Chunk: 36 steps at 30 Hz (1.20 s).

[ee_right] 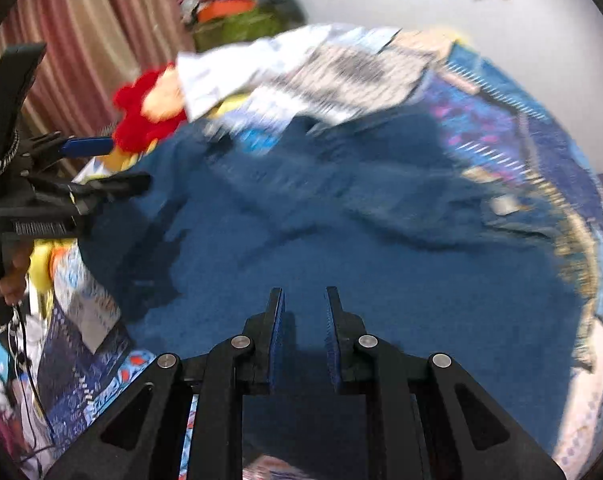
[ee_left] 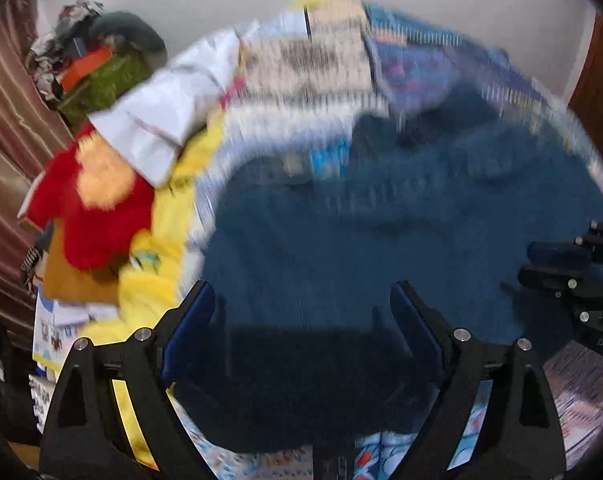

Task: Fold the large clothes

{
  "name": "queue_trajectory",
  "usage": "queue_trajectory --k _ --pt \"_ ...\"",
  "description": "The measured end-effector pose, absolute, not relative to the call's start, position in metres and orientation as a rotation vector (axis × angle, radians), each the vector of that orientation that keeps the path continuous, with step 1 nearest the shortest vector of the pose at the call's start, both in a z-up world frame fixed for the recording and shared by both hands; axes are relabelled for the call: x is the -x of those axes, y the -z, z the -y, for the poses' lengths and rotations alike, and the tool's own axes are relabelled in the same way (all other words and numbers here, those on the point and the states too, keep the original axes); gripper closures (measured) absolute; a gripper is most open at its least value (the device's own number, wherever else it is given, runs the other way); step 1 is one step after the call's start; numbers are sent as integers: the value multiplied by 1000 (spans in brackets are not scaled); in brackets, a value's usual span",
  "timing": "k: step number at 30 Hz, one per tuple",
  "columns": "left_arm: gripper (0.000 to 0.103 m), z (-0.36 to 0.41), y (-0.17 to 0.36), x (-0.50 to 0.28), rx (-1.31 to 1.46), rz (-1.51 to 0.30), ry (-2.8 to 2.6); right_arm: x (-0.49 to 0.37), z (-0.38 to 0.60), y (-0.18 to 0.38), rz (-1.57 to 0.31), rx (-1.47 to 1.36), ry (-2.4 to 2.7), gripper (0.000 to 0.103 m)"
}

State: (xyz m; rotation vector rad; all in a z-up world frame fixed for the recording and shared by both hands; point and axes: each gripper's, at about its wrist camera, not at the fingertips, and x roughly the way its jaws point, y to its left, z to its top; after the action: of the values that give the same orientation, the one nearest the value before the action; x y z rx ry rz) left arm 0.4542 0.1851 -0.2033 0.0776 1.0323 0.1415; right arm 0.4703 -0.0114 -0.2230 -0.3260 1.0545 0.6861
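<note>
A striped curtain (ee_left: 5, 128) is seen at the left, with a red plush toy (ee_left: 97, 216) and a white garment (ee_left: 169, 116) beside it on a patterned bedspread (ee_right: 541, 152). A plain pale wall is seen behind. The large blue garment (ee_left: 381, 240) is spread across the middle. The left gripper (ee_left: 301, 312) is held wide apart above it, nothing between the jaws. The right gripper (ee_right: 303, 320) is angled down over the cloth, jaws drawn narrow and empty.
</note>
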Motion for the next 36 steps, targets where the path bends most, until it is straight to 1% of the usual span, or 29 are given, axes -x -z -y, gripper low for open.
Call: queue_trajectory --k 3,5,9,10,12,15,19,22,27,31,36 --pt "13 -189 235 -448 -126 -1087 -197 -467 4 251 -1107 414 -663 88" --pt "12 -197 241 -444 -117 -1090 -207 -463 12 249 -1067 429 -672 88" --pt "8 -222 238 -432 -6 -1086 -182 -462 42 244 -988 582 -487 87" --pt "8 -226 237 -430 9 -1085 -186 -464 57 242 -992 556 -491 86" --pt "8 -231 233 -423 19 -1069 -204 -467 82 238 -1018 505 -465 86" --pt "8 -237 227 -415 27 -1055 -214 -470 122 223 -1063 346 -479 86" --pt "8 -243 218 -403 23 -1035 -249 -462 161 204 -1031 335 -382 86" --pt "8 -251 213 -396 -1 -1024 -294 -457 194 197 -1042 287 -360 86" --pt "8 -267 204 -373 -139 -1009 -462 -451 247 198 -1070 232 -231 83" --pt "9 -285 194 -352 -61 -1011 -480 -443 278 192 -1092 155 -189 83" --pt "9 -291 167 -326 131 -918 -463 -434 282 166 -1040 99 -206 83"
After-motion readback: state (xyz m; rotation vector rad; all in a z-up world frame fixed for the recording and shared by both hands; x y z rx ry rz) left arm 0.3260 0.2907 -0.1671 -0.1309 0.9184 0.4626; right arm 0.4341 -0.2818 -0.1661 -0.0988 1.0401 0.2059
